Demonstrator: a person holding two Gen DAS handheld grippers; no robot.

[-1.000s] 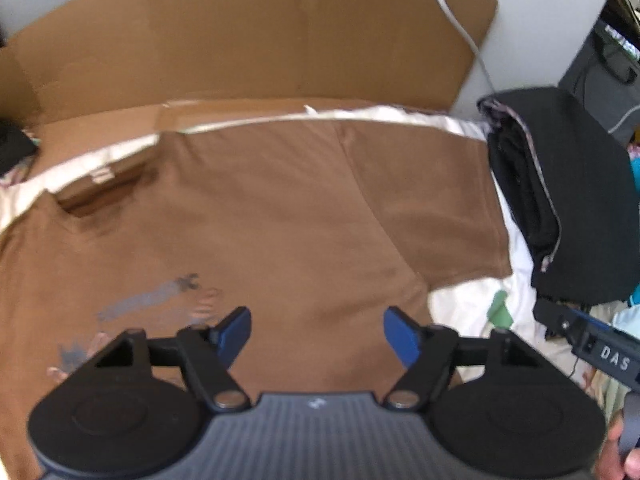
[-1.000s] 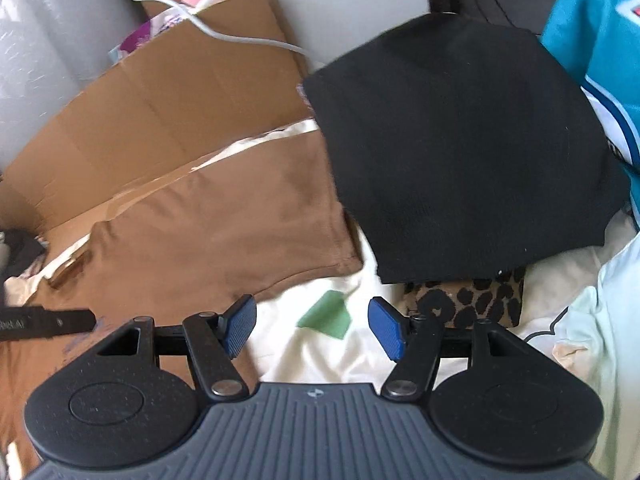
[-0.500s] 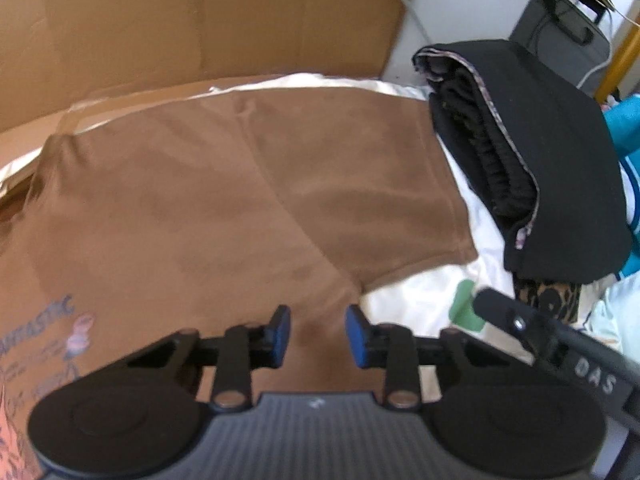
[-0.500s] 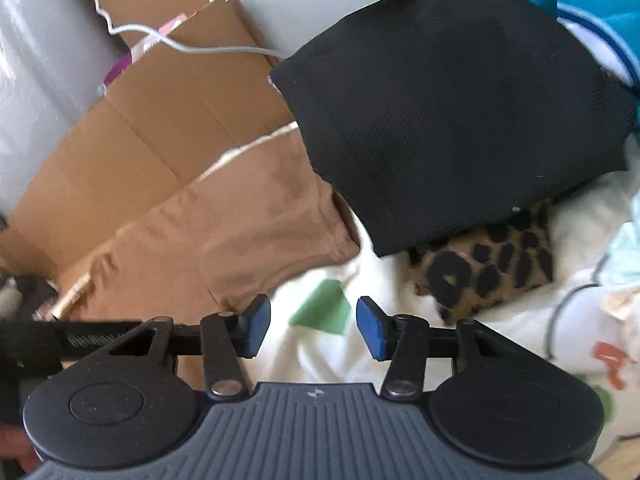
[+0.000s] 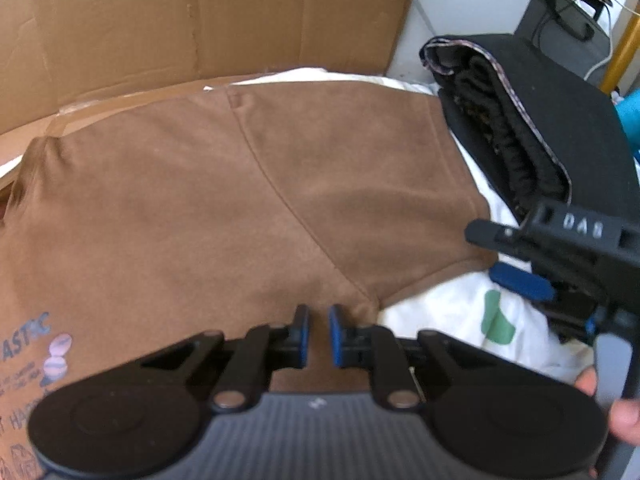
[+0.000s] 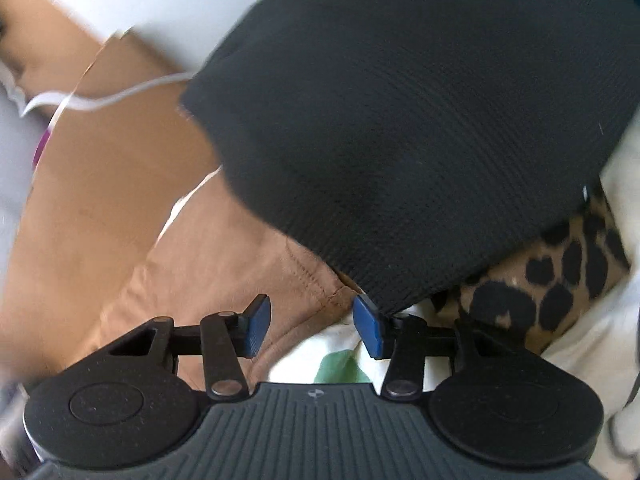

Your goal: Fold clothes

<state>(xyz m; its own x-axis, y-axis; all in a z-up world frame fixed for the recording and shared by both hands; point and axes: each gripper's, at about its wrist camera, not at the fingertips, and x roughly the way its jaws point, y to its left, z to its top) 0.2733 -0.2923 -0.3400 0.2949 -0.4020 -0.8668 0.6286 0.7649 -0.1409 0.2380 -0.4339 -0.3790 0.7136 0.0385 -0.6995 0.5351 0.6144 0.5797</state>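
My closing left gripper (image 5: 318,330) pinched the soft, limp brown cotton T-shirt (image 5: 224,208) near its armpit; my right gripper (image 6: 306,322) gaped over its sleeve hem.

Shirt (image 5: 248,208) print's cut off at the left edge; black pile (image 6: 420,120) hides most of the leopard fabric (image 6: 560,280).
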